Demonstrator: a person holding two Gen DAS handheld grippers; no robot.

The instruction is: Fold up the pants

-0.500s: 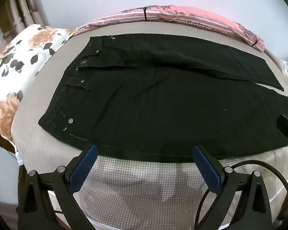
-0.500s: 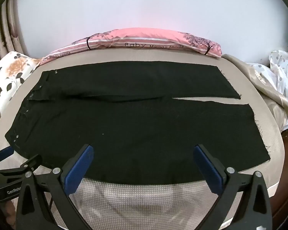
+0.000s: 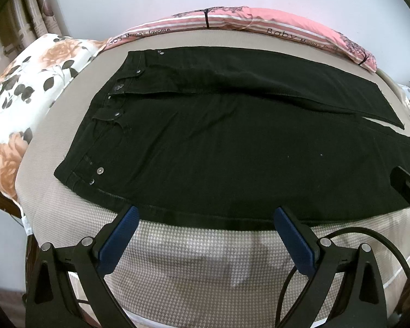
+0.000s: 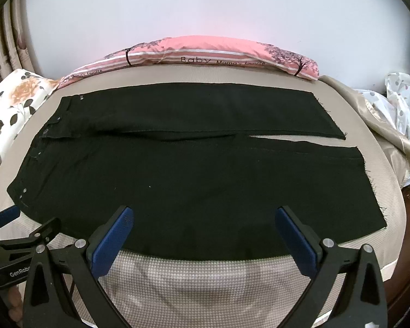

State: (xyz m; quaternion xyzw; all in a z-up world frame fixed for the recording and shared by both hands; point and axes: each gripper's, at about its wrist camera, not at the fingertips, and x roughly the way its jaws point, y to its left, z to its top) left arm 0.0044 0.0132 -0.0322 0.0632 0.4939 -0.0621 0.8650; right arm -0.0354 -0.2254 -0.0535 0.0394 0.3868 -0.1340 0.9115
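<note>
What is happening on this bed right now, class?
A person holds two grippers over black pants spread flat on a bed, waistband to the left, legs to the right. The left gripper and the right gripper both hang open above the near edge of the fabric, gripping nothing. No fold has been made yet.

Black pants [image 3: 232, 147] flat on bed [image 3: 199, 248], waistband left; left tongs [image 3: 205, 213] wide apart, nothing gripped, at near hem; floral pillow [image 3: 22, 93] far left

Bare bed [image 3: 205, 257] strip at 6 o'clock clear; pink pillow [image 4: 205, 52] blocks 12, floral pillow [image 3: 27, 87] blocks 9.
</note>
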